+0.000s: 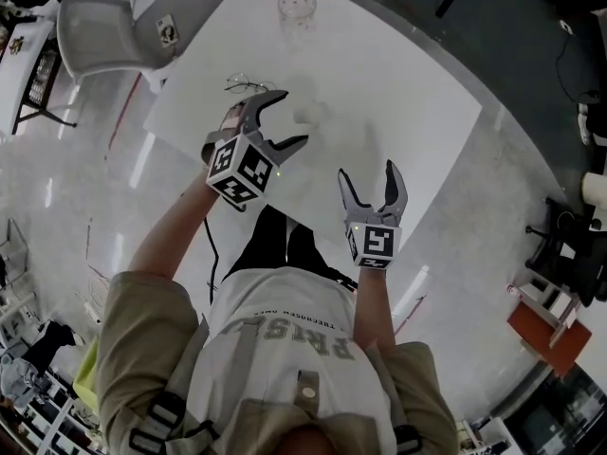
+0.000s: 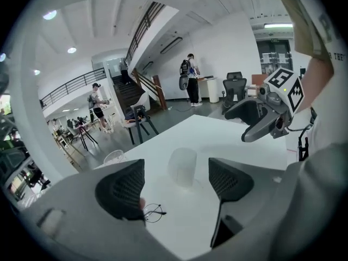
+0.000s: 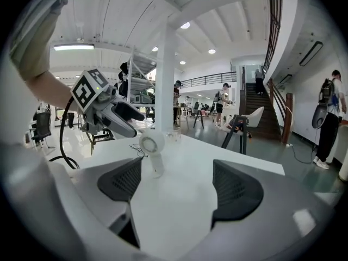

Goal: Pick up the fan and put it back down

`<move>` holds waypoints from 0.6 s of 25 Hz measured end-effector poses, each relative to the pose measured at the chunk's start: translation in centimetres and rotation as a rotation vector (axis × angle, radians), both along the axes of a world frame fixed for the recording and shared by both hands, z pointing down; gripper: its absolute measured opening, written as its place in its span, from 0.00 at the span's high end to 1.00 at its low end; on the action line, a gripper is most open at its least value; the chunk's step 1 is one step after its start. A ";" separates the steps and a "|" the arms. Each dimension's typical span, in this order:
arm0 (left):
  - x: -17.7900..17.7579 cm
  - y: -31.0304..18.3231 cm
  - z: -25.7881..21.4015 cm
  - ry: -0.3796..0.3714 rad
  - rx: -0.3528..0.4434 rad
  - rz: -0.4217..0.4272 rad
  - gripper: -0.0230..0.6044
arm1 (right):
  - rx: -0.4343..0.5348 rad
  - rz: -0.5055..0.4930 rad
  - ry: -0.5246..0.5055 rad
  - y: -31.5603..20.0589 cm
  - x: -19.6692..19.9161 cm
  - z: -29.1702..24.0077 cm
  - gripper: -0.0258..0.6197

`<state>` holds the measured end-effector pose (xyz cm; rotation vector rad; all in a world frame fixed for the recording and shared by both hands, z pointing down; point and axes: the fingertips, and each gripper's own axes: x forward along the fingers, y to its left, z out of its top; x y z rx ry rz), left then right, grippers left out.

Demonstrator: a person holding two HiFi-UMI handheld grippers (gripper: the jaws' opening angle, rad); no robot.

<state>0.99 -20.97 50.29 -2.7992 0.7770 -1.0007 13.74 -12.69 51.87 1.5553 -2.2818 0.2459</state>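
The small white fan [image 1: 309,114] stands upright on the white table [image 1: 417,112]. In the left gripper view the fan [image 2: 183,167] shows in line with the gap between the jaws, a little ahead of them and untouched. My left gripper [image 1: 292,118] hangs open just above and beside it. The right gripper [image 1: 368,171] is open too, empty, nearer the table's front edge. In the right gripper view the fan [image 3: 152,145] faces me, with the left gripper [image 3: 111,116] close above it on the left.
Wire-rimmed glasses [image 1: 242,85] lie on the table left of the fan. A clear cup [image 1: 296,8] stands at the far edge. A grey chair [image 1: 95,31] sits beyond the table's left corner. People stand far off in the hall.
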 end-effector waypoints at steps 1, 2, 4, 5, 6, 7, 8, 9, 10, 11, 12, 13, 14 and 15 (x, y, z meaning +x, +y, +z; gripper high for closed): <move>-0.5 0.3 -0.6 0.018 0.003 -0.027 0.36 | 0.009 -0.006 -0.008 0.1 -0.1 -0.4 0.35; -1.0 0.6 -1.3 0.041 0.004 -0.057 0.36 | 0.019 -0.012 -0.014 0.2 -0.1 -0.9 0.35; -2.3 1.3 -2.4 0.089 0.005 -0.124 0.36 | 0.040 -0.026 -0.022 0.5 -0.3 -1.9 0.36; -3.1 1.7 -2.9 0.112 0.004 -0.164 0.36 | 0.051 -0.034 -0.028 0.7 -0.4 -2.3 0.36; -4.0 2.1 -3.4 0.136 0.004 -0.209 0.36 | 0.062 -0.041 -0.035 0.9 -0.5 -2.8 0.36; -5.0 2.5 -3.9 0.162 0.005 -0.260 0.36 | 0.074 -0.047 -0.044 1.1 -0.5 -3.3 0.36; -6.0 3.0 -4.4 0.188 0.009 -0.314 0.36 | 0.085 -0.053 -0.056 1.3 -0.5 -3.9 0.36; -7.1 3.6 -4.9 0.215 0.015 -0.369 0.36 | 0.097 -0.058 -0.069 1.4 -0.5 -4.5 0.36; -8.1 4.2 -5.4 0.239 0.022 -0.423 0.36 | 0.108 -0.065 -0.081 1.6 -0.5 -5.1 0.36; -9.1 5.0 -5.7 0.261 0.030 -0.474 0.36 | 0.120 -0.074 -0.094 1.9 -0.6 -5.7 0.36; -10.0 5.8 -6.0 0.281 0.036 -0.523 0.36 | 0.132 -0.084 -0.109 2.1 -0.6 -6.3 0.36; -10.8 6.7 -6.2 0.301 0.039 -0.570 0.37 | 0.142 -0.097 -0.127 2.5 -0.7 -6.9 0.36; -11.6 7.7 -6.3 0.322 0.038 -0.615 0.39 | 0.149 -0.107 -0.146 2.8 -0.7 -7.4 0.38; -12.2 8.7 -6.4 0.344 0.035 -0.657 0.41 | 0.154 -0.114 -0.163 3.2 -0.8 -7.8 0.41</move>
